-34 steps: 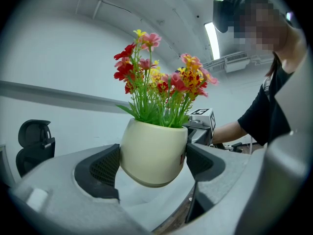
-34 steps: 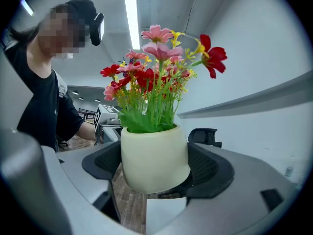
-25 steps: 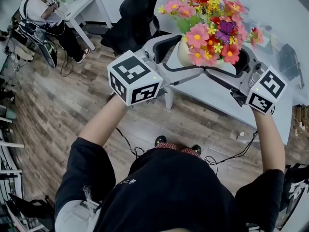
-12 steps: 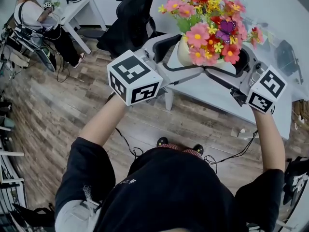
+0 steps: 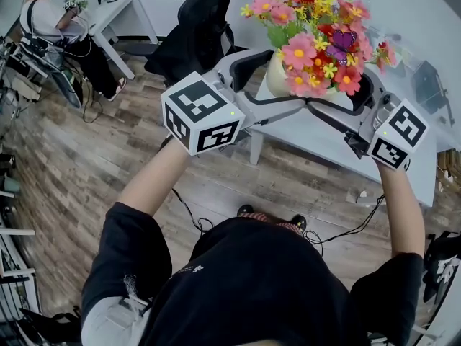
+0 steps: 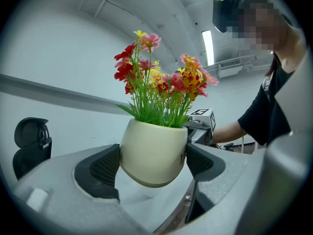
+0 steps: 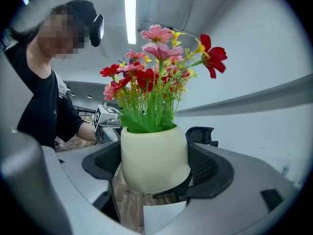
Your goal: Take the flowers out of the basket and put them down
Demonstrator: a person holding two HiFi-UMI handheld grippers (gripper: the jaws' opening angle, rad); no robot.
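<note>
though flowers [image 5: 317, 31] half-hide it overhead, both grippers [image 6: 152, 166] [image 7: 154, 166] clamp the pot [image 6: 151, 143].

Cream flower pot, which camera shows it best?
The right gripper view: the cream flower pot stands upright, whole, between the right gripper's jaws. The left gripper view shows it tilted; in the head view the flowers hide most of it.

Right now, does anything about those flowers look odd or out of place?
The cream pot of flowers stands on nothing: the left gripper and the right gripper both clamp it, holding it in the air above the white table edge. No spill or damage shows.
</note>
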